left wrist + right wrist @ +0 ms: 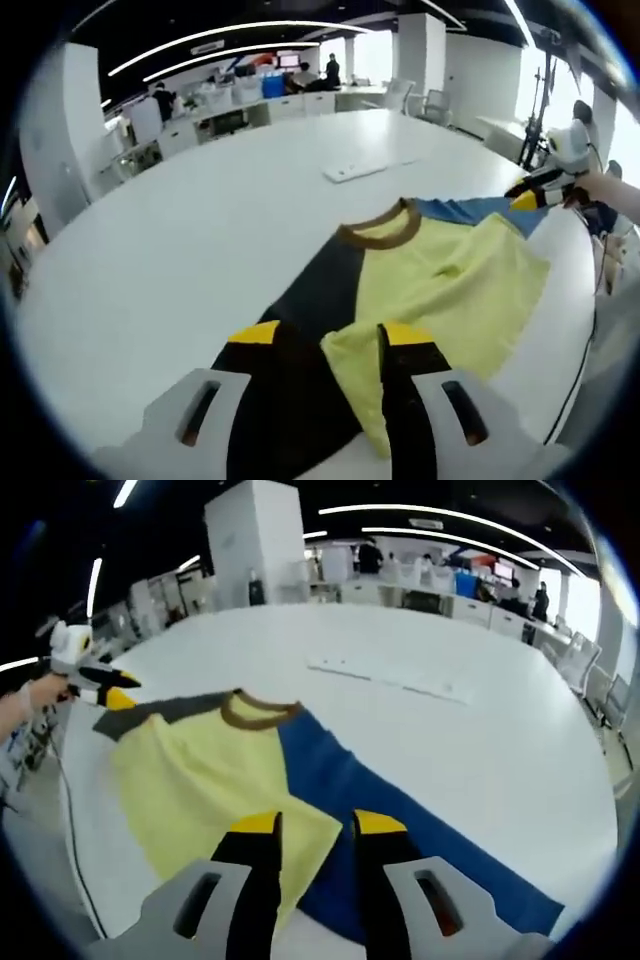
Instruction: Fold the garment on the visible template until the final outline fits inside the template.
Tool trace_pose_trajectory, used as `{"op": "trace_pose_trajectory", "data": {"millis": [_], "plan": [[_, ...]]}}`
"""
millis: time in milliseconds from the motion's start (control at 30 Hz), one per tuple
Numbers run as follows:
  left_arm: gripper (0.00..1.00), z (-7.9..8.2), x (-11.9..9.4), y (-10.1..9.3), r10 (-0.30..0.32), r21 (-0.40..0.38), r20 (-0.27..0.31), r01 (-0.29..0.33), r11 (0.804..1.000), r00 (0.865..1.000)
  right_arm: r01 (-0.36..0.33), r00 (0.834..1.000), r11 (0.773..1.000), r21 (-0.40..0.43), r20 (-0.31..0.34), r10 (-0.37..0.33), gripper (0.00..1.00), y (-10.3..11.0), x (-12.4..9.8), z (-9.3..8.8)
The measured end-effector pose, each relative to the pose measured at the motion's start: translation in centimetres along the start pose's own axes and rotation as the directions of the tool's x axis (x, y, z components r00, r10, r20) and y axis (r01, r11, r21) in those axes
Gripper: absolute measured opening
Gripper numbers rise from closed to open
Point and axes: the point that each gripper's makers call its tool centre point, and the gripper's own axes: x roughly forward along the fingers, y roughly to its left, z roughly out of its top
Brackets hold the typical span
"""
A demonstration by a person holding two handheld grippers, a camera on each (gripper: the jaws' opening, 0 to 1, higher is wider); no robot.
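While the garment (430, 280) lies flat on the white bench (200, 240), each hand-held gripper, left (330, 338) and right (312, 828), hangs over its near edge with jaws parted, gripping nothing.

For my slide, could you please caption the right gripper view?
Right gripper over a yellow-and-blue T-shirt on the white table.

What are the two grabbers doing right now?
Left gripper: jaws apart, open, over the garment.
Right gripper: jaws apart, open, over the garment's hem.
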Motion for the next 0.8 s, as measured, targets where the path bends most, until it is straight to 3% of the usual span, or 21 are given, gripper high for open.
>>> {"op": "trace_pose_trajectory", "data": {"millis": [467,800], "plan": [[0.45,0.0,-1.7,-1.5,-0.022,0.021,0.012,0.022,1.000,1.000,-0.024,0.999,0.998,-0.063,0.029,0.026,0.47,1.5,-1.6,0.9],[0.54,1.3,-3.5,-2.2,-0.028,0.046,0.044,0.026,0.999,0.999,-0.035,0.998,0.995,-0.090,0.044,0.039,0.60,2.7,-2.6,1.2]]}}
